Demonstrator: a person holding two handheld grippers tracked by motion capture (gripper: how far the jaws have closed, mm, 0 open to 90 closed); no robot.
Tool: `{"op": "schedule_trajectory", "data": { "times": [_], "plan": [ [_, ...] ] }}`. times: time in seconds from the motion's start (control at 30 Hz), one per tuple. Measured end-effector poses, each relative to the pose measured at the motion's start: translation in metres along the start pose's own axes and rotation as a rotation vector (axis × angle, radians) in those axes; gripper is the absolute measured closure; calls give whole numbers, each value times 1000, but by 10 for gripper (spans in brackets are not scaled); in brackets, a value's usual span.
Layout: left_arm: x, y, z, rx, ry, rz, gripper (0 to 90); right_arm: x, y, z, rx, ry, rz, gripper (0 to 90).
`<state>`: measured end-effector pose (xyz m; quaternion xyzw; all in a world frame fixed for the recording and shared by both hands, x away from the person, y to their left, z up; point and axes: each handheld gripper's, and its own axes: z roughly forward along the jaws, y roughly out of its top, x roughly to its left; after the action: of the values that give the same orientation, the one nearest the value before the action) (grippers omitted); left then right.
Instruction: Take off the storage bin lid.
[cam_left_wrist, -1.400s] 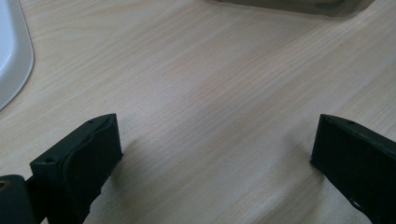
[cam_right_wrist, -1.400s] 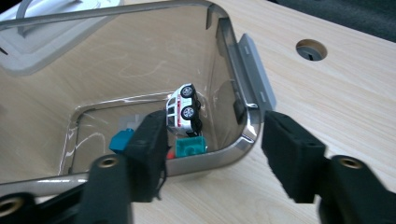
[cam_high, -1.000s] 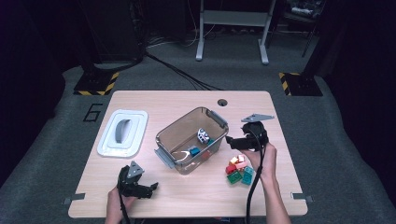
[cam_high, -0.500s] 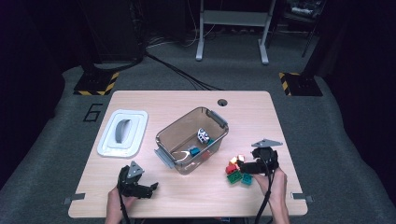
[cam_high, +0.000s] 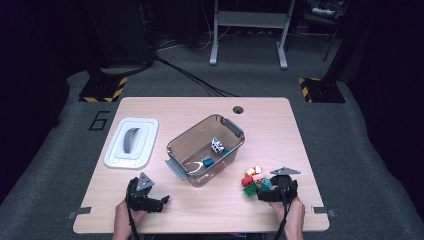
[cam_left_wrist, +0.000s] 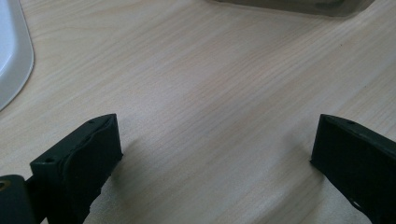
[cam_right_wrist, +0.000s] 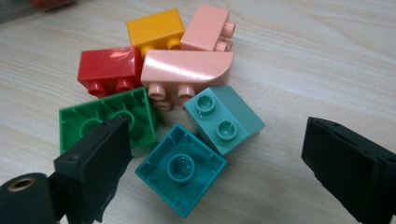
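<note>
Right gripper (cam_right_wrist: 210, 163) hangs low over the brick pile, jaws wide with nothing gripped, the teal brick (cam_right_wrist: 181, 169) between them and the green brick (cam_right_wrist: 88, 120) beside one jaw.

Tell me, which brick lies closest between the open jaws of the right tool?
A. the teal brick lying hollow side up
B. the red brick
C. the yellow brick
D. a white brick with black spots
A: in the right gripper view the teal brick lies hollow side up just ahead of the right tool, whose jaws stand wide apart and touch nothing.
</note>
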<state>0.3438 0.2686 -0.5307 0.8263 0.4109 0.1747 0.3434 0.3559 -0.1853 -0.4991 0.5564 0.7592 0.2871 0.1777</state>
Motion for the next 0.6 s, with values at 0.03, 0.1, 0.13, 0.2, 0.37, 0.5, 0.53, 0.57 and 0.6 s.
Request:
{"op": "schedule_trajectory", "data": {
  "times": [0.03,0.1,0.13,0.2,0.37,0.5,0.53,0.57,0.6],
  "plan": [
    [0,0,0,0,0,1,15,0,-1,1,-1,0,-1,99],
    [0,0,0,0,0,0,15,-1,-2,1,-2,-14,3,133],
    [0,0,0,0,0,0,15,-2,-3,1,-3,-17,8,140],
    [0,0,0,0,1,1,15,-4,-4,-1,0,-27,18,173],
    [0,0,0,0,1,1,15,-9,-9,-4,9,-35,28,263],
    [0,0,0,0,0,1,15,-11,-12,-8,18,-38,34,348],
    [0,0,0,0,1,1,15,-12,-13,-9,16,-41,31,365],
    [0,0,0,0,1,1,15,-13,-14,-9,16,-41,26,377],
    [0,0,0,0,1,1,15,-13,-14,-10,21,-41,35,397]
  ]
}}
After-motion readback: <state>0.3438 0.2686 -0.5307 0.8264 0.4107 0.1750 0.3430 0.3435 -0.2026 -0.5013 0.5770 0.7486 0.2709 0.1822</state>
